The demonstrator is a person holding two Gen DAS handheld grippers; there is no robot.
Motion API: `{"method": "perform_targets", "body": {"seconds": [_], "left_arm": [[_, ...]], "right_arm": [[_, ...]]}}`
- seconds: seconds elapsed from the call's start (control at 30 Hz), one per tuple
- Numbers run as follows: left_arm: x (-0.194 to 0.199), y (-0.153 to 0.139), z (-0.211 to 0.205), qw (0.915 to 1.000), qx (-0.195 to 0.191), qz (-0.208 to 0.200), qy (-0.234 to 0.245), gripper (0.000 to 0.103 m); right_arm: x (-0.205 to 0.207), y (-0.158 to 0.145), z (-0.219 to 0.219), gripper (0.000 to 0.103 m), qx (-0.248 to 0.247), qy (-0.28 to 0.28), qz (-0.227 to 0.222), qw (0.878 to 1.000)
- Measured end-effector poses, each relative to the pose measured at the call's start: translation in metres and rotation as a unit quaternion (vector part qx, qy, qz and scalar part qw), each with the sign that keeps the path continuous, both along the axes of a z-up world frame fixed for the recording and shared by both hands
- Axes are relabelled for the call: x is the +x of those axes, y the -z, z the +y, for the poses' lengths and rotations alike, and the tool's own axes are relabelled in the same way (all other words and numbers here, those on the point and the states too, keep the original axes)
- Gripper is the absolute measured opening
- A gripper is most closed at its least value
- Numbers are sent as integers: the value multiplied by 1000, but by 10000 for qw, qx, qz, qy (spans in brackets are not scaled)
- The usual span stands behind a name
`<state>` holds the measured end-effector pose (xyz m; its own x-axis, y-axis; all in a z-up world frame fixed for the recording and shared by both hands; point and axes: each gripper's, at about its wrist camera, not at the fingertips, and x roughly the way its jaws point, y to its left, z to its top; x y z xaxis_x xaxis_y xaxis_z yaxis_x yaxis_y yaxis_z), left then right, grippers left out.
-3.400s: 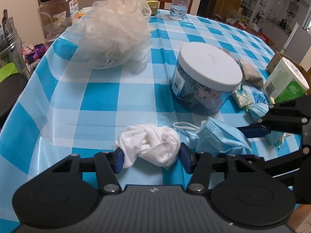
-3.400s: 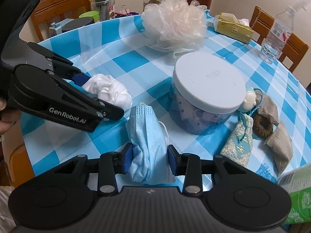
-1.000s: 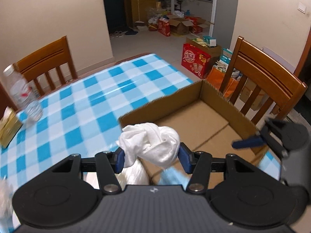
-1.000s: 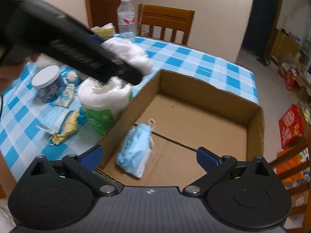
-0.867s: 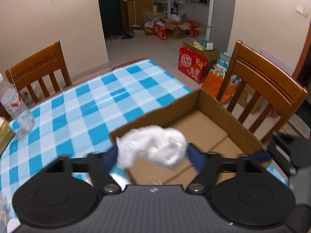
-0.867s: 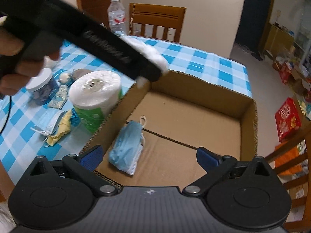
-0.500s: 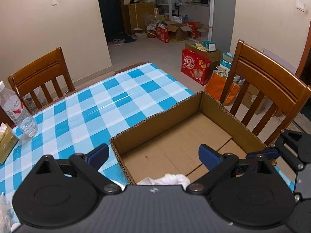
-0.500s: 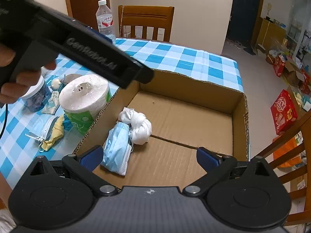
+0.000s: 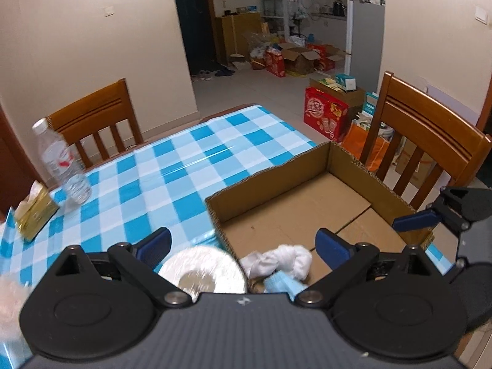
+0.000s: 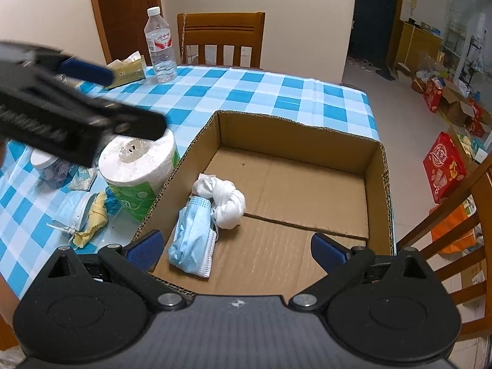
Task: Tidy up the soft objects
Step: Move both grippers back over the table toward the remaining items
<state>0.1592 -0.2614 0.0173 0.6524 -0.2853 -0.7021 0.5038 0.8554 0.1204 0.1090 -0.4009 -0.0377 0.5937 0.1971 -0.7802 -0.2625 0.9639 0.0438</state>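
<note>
Right wrist view: white cloth (image 10: pixel 227 200) and blue mask (image 10: pixel 193 240) lie touching in the box (image 10: pixel 295 129); both grippers' jaws spread empty; another mask (image 10: pixel 77 210) and yellow cloth (image 10: pixel 92 218) remain on the tabletop (image 10: pixel 246 92).

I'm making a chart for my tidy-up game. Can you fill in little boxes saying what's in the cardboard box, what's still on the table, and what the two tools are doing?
in the box: white cloth and blue face mask, touching, near the left wall of the cardboard box
still on table: paper roll, another mask, yellow cloth, jar, water bottle
left tool: open, empty
right tool: open, empty
</note>
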Motion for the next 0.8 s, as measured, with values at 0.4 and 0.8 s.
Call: {"method": "perform_targets", "body": {"seconds": [0.4, 0.8], "left_arm": [[-56, 7, 83, 9977, -395, -32, -557, 101], [-86, 38, 183, 9974, -66, 283, -665, 101]], "right_arm": [[-27, -8, 43, 103, -230, 375, -131, 9989], [-38, -6, 134, 103, -288, 395, 6, 9988]]}}
